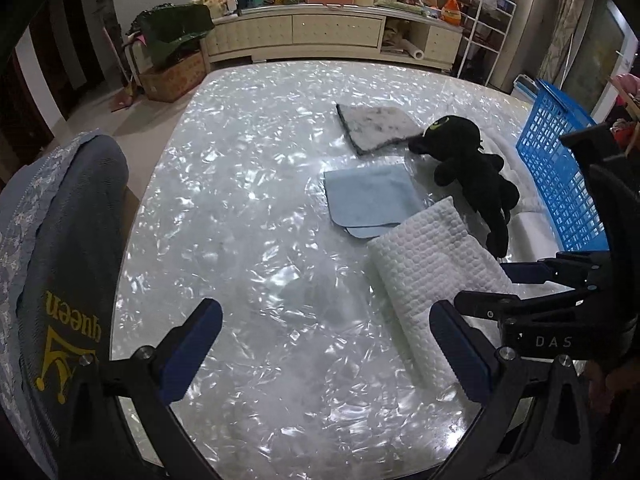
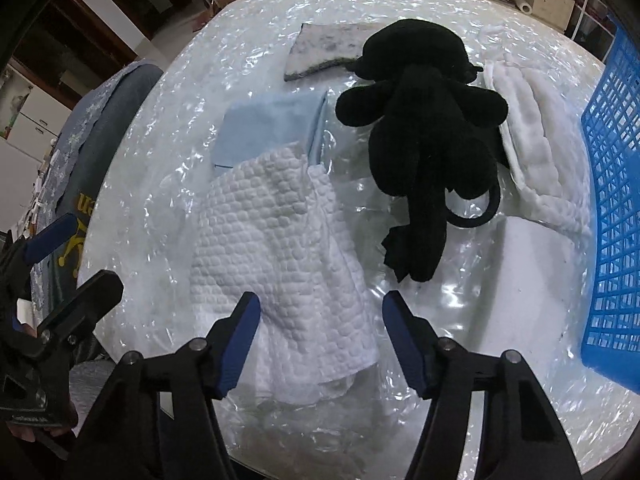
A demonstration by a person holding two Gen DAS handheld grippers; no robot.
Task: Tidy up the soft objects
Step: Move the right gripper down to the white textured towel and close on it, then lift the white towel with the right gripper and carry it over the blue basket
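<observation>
A white waffle-textured towel [image 2: 276,240] lies folded on the shiny table; it also shows in the left wrist view [image 1: 432,272]. A black plush toy [image 2: 428,128] lies beyond it, also seen in the left wrist view [image 1: 472,168]. A light blue cloth [image 2: 268,128] [image 1: 368,196], a grey mat [image 2: 324,46] [image 1: 374,124] and a white fluffy cloth [image 2: 536,148] lie around it. My right gripper [image 2: 320,316] is open just above the towel's near edge. My left gripper [image 1: 326,336] is open and empty over bare table, left of the towel. The right gripper shows in the left view [image 1: 480,284].
A blue plastic basket [image 2: 616,200] stands at the table's right edge, also in the left wrist view [image 1: 560,168]. A chair with a grey-blue cover [image 1: 60,260] stands at the table's left. A cluttered cabinet [image 1: 332,28] and a white rack [image 1: 484,28] stand beyond the table.
</observation>
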